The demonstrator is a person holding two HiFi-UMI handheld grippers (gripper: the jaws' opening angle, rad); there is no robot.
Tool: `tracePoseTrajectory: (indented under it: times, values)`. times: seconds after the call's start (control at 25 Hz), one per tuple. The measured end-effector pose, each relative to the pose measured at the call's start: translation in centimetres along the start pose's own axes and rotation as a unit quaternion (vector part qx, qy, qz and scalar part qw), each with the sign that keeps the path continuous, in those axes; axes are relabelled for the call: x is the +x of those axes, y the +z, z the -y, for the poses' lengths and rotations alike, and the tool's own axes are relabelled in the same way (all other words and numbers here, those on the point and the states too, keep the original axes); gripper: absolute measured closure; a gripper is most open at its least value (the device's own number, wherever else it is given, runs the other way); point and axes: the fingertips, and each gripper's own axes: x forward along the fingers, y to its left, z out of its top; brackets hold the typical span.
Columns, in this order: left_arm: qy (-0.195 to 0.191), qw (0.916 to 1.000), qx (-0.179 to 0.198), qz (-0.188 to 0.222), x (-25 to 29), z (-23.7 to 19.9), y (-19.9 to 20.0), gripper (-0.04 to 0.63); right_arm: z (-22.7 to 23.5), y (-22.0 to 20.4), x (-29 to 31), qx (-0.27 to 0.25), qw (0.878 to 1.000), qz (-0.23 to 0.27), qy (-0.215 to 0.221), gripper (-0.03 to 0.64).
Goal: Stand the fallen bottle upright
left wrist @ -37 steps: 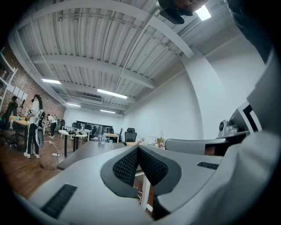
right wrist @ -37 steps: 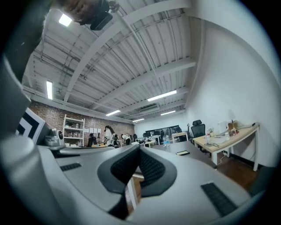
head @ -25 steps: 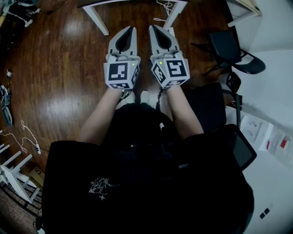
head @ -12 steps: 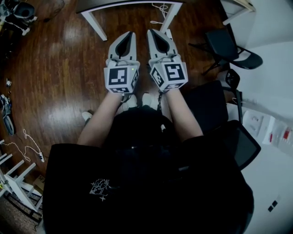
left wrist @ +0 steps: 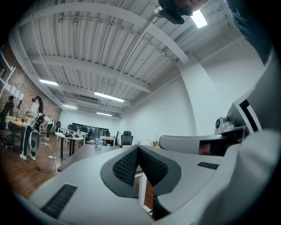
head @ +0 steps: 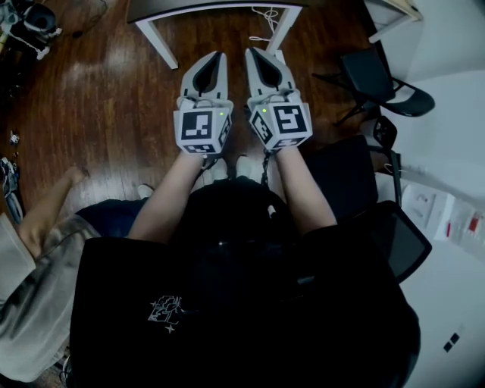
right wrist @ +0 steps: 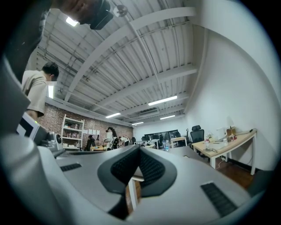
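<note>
I see no fallen bottle in any view. In the head view my two grippers are held side by side, level, above the wooden floor and pointing at a table [head: 155, 30] with white legs. My left gripper [head: 220, 54] is shut with nothing between its jaws, and so is my right gripper [head: 248, 51]. In the left gripper view the left gripper's [left wrist: 137, 147] ribbed pads meet at the tip, with the dark tabletop [left wrist: 85, 151] just ahead. The right gripper's [right wrist: 139, 147] pads also meet in the right gripper view. A few small upright bottles [left wrist: 97, 141] stand on a far desk.
A black office chair [head: 379, 83] stands at the right, with another dark chair [head: 394, 235] by a white surface [head: 455, 227]. A second person [head: 38, 250] in beige stands close at my left. Cables [head: 265, 15] lie under the table. A desk [right wrist: 228, 143] lines the right wall.
A second person's arm and beige clothing have come into the head view at the lower left. Both grippers have stayed where they were, still shut.
</note>
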Motion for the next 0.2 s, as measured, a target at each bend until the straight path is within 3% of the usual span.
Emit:
tracePoseTrajectory:
  times: [0.2]
  values:
    - [-0.001,1.0000,0.003,-0.001,0.12,0.31,-0.11,0.601,0.20,-0.21,-0.31,0.002,1.000,-0.002,-0.002,0.598]
